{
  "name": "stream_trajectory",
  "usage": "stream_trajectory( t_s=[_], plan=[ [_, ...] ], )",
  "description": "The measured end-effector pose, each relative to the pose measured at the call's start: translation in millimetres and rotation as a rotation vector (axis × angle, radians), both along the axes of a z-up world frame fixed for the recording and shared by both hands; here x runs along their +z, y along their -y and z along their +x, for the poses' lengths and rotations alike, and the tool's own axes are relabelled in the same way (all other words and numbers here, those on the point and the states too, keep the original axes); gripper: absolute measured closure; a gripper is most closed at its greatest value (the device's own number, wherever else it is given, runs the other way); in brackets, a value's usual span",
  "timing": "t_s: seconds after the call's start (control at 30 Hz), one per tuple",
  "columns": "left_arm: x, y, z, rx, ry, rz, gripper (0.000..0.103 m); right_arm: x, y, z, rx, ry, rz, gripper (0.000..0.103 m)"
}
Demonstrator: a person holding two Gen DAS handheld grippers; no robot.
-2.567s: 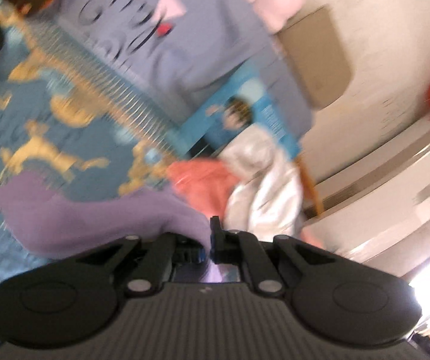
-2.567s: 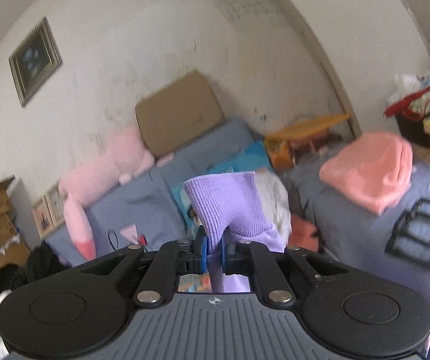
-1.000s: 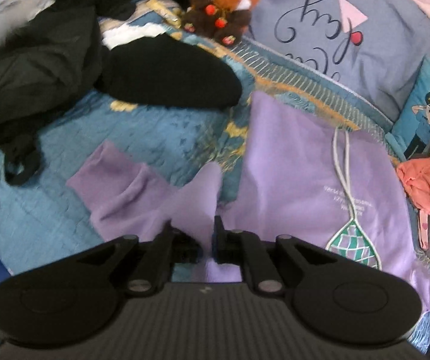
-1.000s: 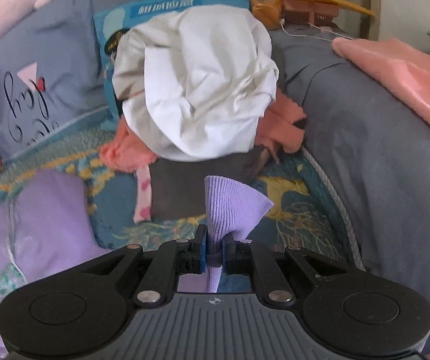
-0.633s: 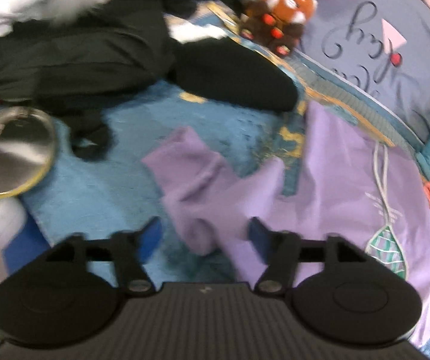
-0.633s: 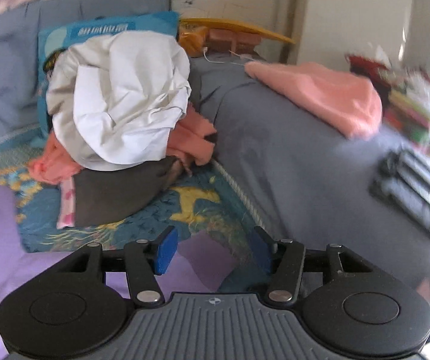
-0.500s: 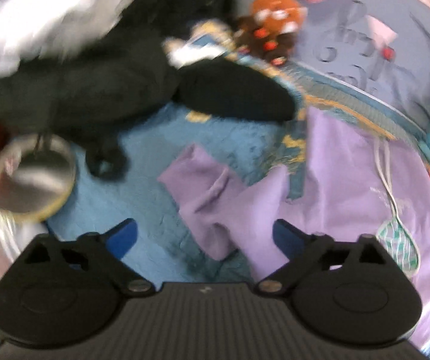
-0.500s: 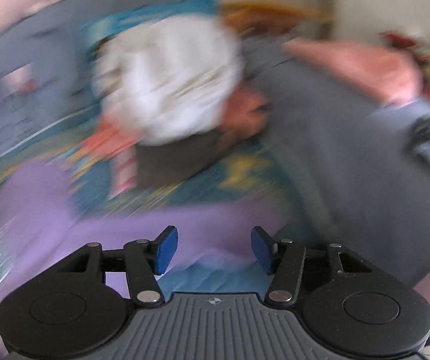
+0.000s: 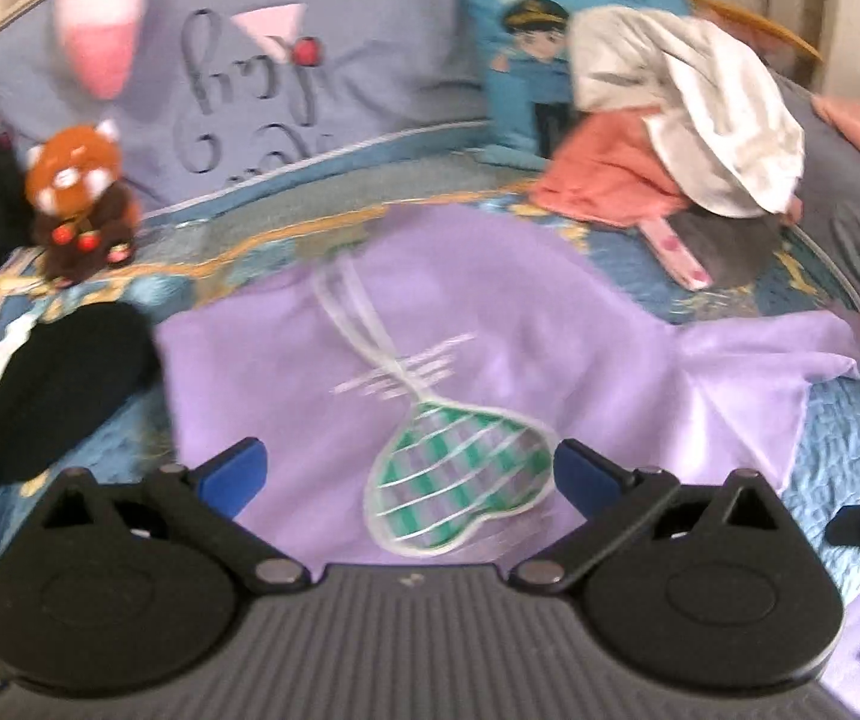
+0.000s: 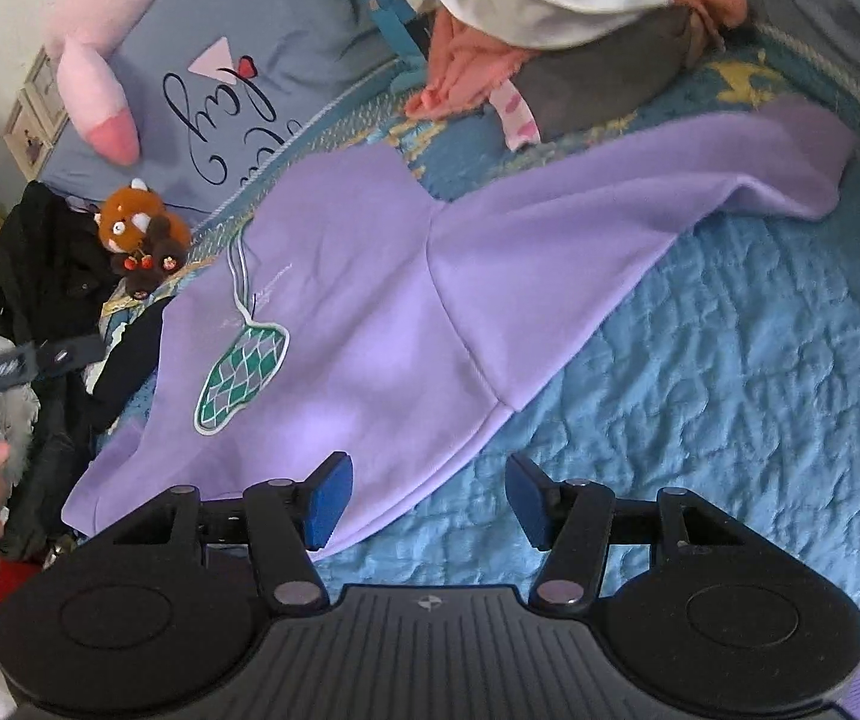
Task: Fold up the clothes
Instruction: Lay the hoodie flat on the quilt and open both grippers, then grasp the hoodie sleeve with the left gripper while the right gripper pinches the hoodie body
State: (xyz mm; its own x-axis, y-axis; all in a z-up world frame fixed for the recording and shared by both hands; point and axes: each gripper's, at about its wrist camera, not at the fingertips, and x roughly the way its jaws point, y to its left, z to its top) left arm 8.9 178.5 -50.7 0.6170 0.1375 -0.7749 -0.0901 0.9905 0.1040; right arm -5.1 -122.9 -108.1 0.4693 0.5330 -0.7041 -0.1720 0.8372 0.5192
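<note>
A lilac sweatshirt [image 9: 490, 324] is spread flat across the middle of a blue quilted bedspread [image 10: 730, 372], one sleeve stretched toward the bed's right edge. Both the left gripper [image 9: 408, 471] and right gripper [image 10: 430, 498] are held wide apart and empty above its near hem. A clothes pile [image 9: 694, 120] is heaped at the far right corner.

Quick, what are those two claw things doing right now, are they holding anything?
Left gripper: open, holding nothing, above the purple sweatshirt.
Right gripper: open, holding nothing, over the sweatshirt's edge and the blue bedspread.
</note>
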Motion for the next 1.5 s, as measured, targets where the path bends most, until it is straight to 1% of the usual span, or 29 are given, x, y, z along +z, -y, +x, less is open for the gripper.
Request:
stream_trajectory(
  t_s=[0.03, 0.2, 0.3, 0.37, 0.47, 0.5, 0.57, 0.6, 0.63, 0.7, 0.73, 0.77, 0.8, 0.87, 0.9, 0.93, 1.03, 1.2, 1.3, 1.37, 1.5],
  plan=[
    [-0.3, 9.2, 5.1, 0.009, -0.004, 0.005, 0.000, 2.7, 0.9, -0.6, 0.001, 0.010, -0.009, 0.047],
    [2.7, 40.6, 20.6, 0.133, 0.012, 0.074, 0.000, 7.3, 4.8, -1.0, -0.007, 0.021, -0.009, 0.047],
    [6.4, 54.7, 27.1, 0.219, -0.005, 0.162, 0.000, 15.0, -1.4, -0.5, 0.007, 0.046, 0.005, 0.047],
    [13.9, 60.7, 28.7, 0.272, -0.009, 0.198, 0.000, 25.3, -8.4, -1.0, 0.021, 0.077, 0.030, 0.047],
    [29.9, 65.1, 28.8, 0.369, 0.027, 0.203, 0.000, 43.0, -20.5, -0.9, 0.035, 0.128, 0.067, 0.047],
    [35.7, 64.9, 29.7, 0.404, 0.027, 0.197, 0.000, 49.2, -24.3, -0.4, 0.039, 0.144, 0.076, 0.047],
    [48.1, 60.1, 33.4, 0.467, -0.019, 0.168, 0.000, 60.7, -30.7, 0.2, 0.047, 0.177, 0.087, 0.047],
    [54.7, 57.9, 33.9, 0.470, -0.038, 0.154, 0.000, 66.7, -33.4, -0.1, 0.049, 0.196, 0.092, 0.047],
    [60.8, 58.7, 33.3, 0.463, -0.020, 0.155, 0.000, 72.5, -36.0, -0.4, 0.051, 0.214, 0.097, 0.047],
    [74.2, 64.7, 28.8, 0.446, 0.055, 0.172, 0.000, 81.3, -39.9, -0.6, 0.052, 0.245, 0.117, 0.047],
    [79.7, 68.9, 26.4, 0.429, 0.078, 0.172, 0.000, 85.6, -42.8, -0.3, 0.057, 0.261, 0.121, 0.047],
    [84.3, 71.8, 24.9, 0.404, 0.086, 0.155, 0.000, 86.4, -43.5, -0.4, 0.056, 0.264, 0.114, 0.047],
    [87.3, 72.9, 23.4, 0.365, 0.088, 0.114, 0.000, 87.2, -44.2, -0.6, 0.055, 0.267, 0.108, 0.046],
    [87.4, 67.8, 21.1, 0.252, 0.072, -0.045, 0.000, 88.7, -45.6, -0.8, 0.052, 0.273, 0.095, 0.045],
    [84.6, 61.6, 21.3, 0.212, 0.059, -0.142, 0.000, 89.5, -46.3, -1.0, 0.051, 0.276, 0.088, 0.042],
    [79.6, 57.8, 22.7, 0.175, 0.049, -0.193, 0.000, 89.7, -46.5, -1.1, 0.048, 0.277, 0.083, 0.042],
    [55.3, 56.9, 32.7, 0.079, 0.034, -0.151, 0.000, 72.0, -31.2, -3.9, 0.006, 0.194, 0.098, 0.040],
    [14.9, 55.6, 49.4, -0.081, 0.010, -0.081, 0.000, 16.2, -9.7, -10.5, -0.063, -0.036, 0.077, 0.039],
    [-9.4, 54.8, 59.3, -0.177, -0.005, -0.038, 0.000, -8.3, -13.1, -12.9, -0.067, -0.091, 0.058, 0.040],
    [-20.5, 65.4, 70.8, -0.254, -0.020, -0.018, 0.000, -20.7, -17.1, -10.9, -0.072, -0.112, 0.054, 0.041],
    [-38.4, 96.1, 97.5, -0.420, -0.052, 0.018, 0.000, -40.5, -16.4, 4.4, -0.120, -0.127, 0.124, 0.043]
  ],
)
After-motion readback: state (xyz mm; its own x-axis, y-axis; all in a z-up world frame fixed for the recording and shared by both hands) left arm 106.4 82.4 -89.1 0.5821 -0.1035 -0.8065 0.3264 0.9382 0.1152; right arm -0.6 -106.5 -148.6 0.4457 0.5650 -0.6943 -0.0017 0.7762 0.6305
